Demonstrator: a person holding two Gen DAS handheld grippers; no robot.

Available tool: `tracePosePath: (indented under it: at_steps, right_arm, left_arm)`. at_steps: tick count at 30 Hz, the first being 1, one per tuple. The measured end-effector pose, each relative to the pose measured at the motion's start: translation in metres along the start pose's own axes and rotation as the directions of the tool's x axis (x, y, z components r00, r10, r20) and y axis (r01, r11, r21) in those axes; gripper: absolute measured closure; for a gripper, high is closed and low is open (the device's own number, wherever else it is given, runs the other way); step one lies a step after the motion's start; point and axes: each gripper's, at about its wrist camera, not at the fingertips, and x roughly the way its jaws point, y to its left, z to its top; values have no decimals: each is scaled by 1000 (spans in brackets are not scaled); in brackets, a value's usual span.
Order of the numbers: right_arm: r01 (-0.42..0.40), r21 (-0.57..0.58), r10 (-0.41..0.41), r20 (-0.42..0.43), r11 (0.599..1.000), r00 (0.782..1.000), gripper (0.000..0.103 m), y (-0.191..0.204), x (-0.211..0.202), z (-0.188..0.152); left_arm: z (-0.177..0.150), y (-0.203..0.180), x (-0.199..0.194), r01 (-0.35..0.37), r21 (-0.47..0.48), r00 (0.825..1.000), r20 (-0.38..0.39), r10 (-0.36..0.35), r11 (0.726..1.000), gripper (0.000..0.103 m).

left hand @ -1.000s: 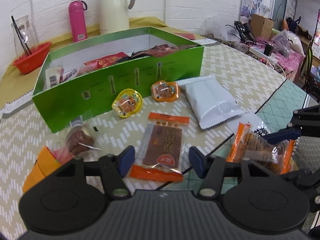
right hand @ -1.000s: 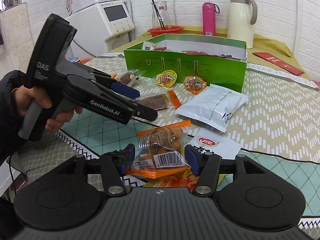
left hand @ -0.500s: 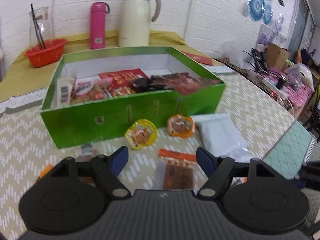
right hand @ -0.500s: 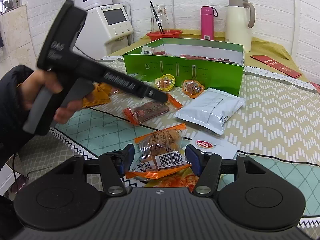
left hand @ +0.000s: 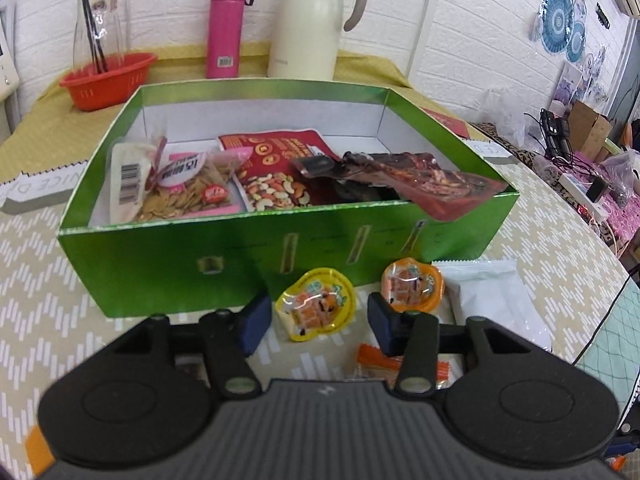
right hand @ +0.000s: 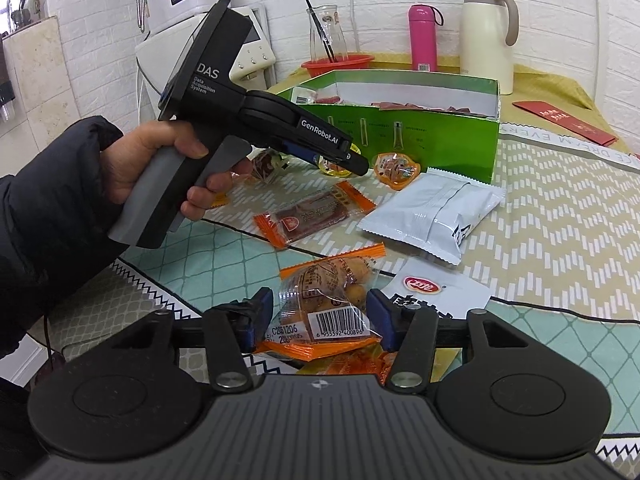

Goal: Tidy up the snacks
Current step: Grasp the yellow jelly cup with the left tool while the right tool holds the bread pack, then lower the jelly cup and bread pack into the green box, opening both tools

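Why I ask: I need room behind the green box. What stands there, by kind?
Pink flask: 1
Cream thermos jug: 1
Glass carafe: 1
Red basket: 1
Total: 4

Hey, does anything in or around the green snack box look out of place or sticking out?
Yes. A dark red snack packet lies askew in the green box, one corner hanging over the front wall at its right end. The other packets lie inside.
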Motion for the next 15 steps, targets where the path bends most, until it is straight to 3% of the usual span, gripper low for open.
tracePosePath:
  at_steps: [1,2,9,15]
  right_arm:
    - [2,-1,-2,-1,1000,1000,12,0,1,0]
    - [3,-3,-3,-3,1000,1000,11,0,2,0]
    - [26,-60,-26,-4,998,1000,18,4,4,1]
    - [30,-97,-27,33,995,999,21,11,-9,8]
  left_arm:
    - [0,0,0,-2,6,1000,0,2,1000,56]
    - [-1,-1,0,-9,12,1000,1,9,1000,68]
    - [-3,2,-8,5,-30,1000,17,-5,1000,74]
    - [-2,1,-43,32,-25,997,76,-30,999,74]
